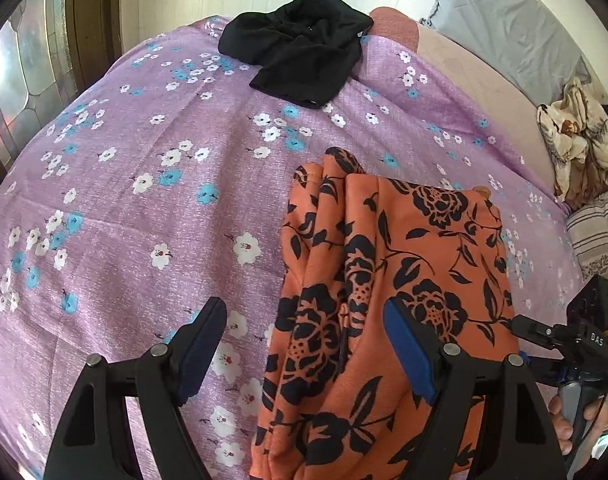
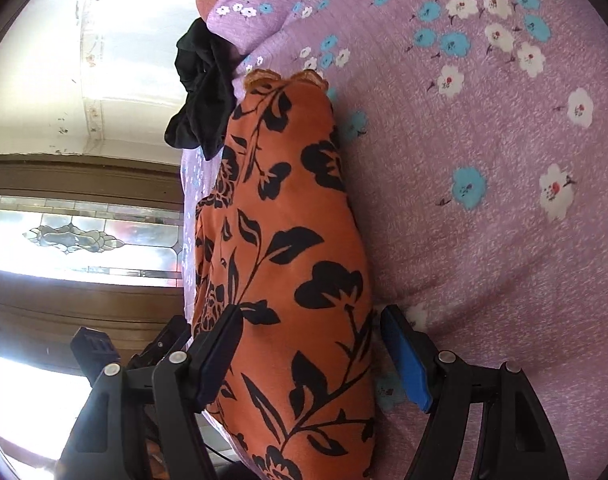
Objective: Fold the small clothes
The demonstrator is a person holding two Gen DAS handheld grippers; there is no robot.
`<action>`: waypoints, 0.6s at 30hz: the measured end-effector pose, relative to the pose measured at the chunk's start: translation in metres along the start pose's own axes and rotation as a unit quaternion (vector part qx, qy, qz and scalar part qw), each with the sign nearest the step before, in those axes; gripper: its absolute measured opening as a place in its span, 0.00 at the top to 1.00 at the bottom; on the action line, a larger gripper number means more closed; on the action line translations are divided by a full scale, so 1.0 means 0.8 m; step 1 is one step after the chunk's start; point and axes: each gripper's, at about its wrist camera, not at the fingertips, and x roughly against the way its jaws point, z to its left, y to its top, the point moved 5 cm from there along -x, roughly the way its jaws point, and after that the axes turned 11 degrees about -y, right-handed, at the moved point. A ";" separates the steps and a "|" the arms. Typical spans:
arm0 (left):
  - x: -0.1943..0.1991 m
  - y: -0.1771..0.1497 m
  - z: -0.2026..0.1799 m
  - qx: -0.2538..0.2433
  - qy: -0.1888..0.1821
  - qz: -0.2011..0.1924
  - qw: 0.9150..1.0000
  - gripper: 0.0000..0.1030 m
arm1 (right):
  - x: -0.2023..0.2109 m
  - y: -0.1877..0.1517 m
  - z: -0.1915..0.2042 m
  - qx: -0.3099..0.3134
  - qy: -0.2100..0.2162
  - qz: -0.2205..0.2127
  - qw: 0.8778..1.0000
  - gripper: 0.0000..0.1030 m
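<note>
Left wrist view: the left gripper (image 1: 304, 344) stood open and empty over the near left edge of one orange, black-flowered fabric garment (image 1: 388, 280), its long axis running away across the lilac floral bedsheet (image 1: 124, 208); one crumpled black cloth garment (image 1: 304, 48) lay well beyond. Right wrist view: the right gripper (image 2: 312, 356), nearer, straddled the orange garment (image 2: 288, 240) with jaws apart, not pressing.
</note>
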 end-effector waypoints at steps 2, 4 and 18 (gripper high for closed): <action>-0.002 -0.001 0.000 0.001 0.001 0.002 1.000 0.21 | -0.001 -0.002 0.002 0.003 0.000 0.001 1.000 0.28; -0.004 -0.003 -0.001 0.000 0.003 0.004 1.000 0.21 | -0.002 -0.003 0.002 0.003 0.001 0.001 1.000 0.28; -0.017 -0.008 0.000 -0.002 0.002 0.016 1.000 0.21 | -0.004 -0.001 0.002 -0.004 0.017 0.006 1.000 0.27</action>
